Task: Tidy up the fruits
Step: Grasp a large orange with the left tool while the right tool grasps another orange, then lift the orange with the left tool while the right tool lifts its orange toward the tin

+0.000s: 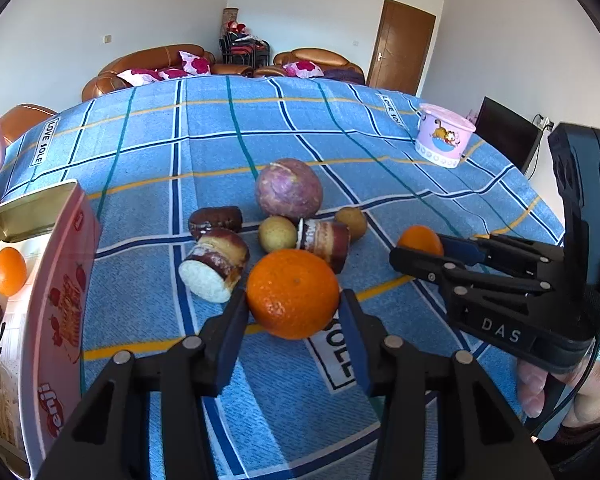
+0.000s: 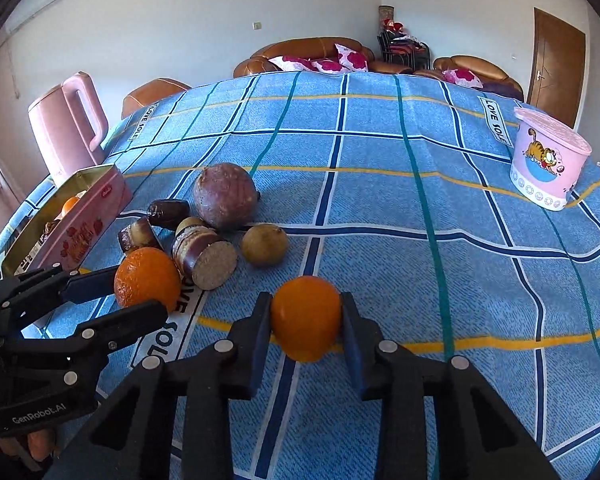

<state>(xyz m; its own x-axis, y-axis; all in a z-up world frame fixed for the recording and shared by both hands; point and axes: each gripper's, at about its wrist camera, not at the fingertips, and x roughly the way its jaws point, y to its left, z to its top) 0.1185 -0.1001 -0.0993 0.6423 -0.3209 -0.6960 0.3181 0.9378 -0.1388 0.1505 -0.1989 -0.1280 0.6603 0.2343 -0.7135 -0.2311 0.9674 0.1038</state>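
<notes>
Two oranges [image 1: 293,294] [image 2: 306,317] — clamped, on blue cloth.

I saw a blue plaid cloth [image 2: 380,184] with yellow, teal and navy lines. Two oranges [image 1: 293,294] [image 2: 306,317] were orange; a mottled purple fruit [image 1: 289,189] sat at twelve o'clock. The tin [image 1: 56,300] and tub [image 2: 548,158] were pink.
</notes>
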